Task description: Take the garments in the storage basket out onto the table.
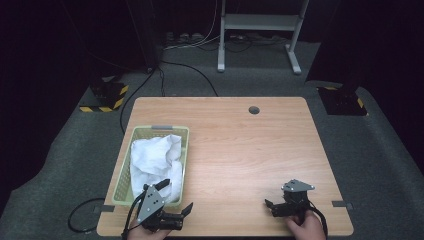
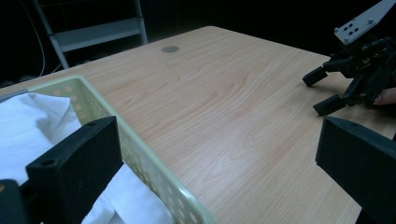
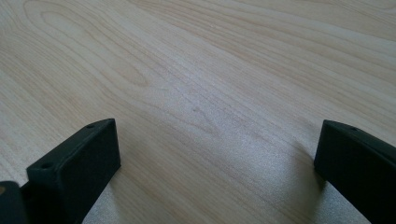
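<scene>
A white cloth point(image 1: 155, 157) lies in the green basket point(image 1: 125, 172) at the counter's point(image 1: 240, 145) left; the left gripper point(image 1: 176, 201) beside it and the right gripper point(image 1: 270, 206) both gape wide, holding nothing

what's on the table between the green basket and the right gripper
Nothing: bare wooden table lies between the green basket and the right gripper, as the high view and left gripper view show.

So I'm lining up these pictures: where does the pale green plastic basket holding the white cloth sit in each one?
High view: pale green plastic basket at the table's left side, near the left claw.
Left gripper view: lower left, its rim running diagonally.
Right gripper view: bare wooden tabletop there, no basket.
Shared landmark: the tabletop's wood grain.
</scene>
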Motion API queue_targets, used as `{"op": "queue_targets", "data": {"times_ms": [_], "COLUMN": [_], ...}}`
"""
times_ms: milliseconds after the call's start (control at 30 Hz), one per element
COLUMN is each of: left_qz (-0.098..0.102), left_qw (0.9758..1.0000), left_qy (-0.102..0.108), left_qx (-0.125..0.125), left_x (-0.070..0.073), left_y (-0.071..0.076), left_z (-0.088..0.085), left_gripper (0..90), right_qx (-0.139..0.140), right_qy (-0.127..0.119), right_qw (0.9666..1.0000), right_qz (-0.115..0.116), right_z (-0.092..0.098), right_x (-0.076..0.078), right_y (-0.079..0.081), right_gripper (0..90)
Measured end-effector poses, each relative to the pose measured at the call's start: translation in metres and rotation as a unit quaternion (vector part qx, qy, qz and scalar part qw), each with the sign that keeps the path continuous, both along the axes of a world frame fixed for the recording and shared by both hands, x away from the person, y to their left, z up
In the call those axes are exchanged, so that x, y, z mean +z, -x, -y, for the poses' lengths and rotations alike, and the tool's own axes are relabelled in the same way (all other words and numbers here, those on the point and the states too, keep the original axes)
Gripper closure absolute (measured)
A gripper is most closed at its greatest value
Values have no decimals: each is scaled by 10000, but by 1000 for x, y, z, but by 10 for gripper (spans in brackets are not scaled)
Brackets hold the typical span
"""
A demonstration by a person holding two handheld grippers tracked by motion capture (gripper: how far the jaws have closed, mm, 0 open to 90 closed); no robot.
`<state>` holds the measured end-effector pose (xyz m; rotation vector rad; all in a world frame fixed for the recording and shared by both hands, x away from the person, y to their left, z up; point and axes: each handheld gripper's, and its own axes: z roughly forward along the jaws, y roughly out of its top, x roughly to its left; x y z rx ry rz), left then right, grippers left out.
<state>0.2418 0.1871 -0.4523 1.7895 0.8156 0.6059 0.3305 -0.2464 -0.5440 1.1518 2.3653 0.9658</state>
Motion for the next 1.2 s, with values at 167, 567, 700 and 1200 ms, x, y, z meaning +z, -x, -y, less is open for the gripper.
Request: {"op": "queue_targets", "data": {"times_ms": [167, 567, 700, 1200], "left_qz": [-4, 20, 44, 56], "left_qw": [10000, 9991, 9985, 9960], "left_qy": [7, 94, 146, 181], "left_qx": [95, 411, 527, 871], "left_x": [0, 2, 5, 6], "left_y": [-1, 0, 1, 5], "left_z": [-7, -30, -41, -63], "left_gripper": [6, 7, 7, 7], "right_qx": [0, -1, -1, -1], "right_qy": [0, 0, -1, 0], "right_qw": [10000, 10000, 10000, 10000], "right_qz": [0, 0, -1, 0], "right_z": [0, 0, 0, 0], "right_x": [0, 0, 0, 0], "right_y": [0, 0, 0, 0], "right_gripper": [0, 0, 0, 0]}}
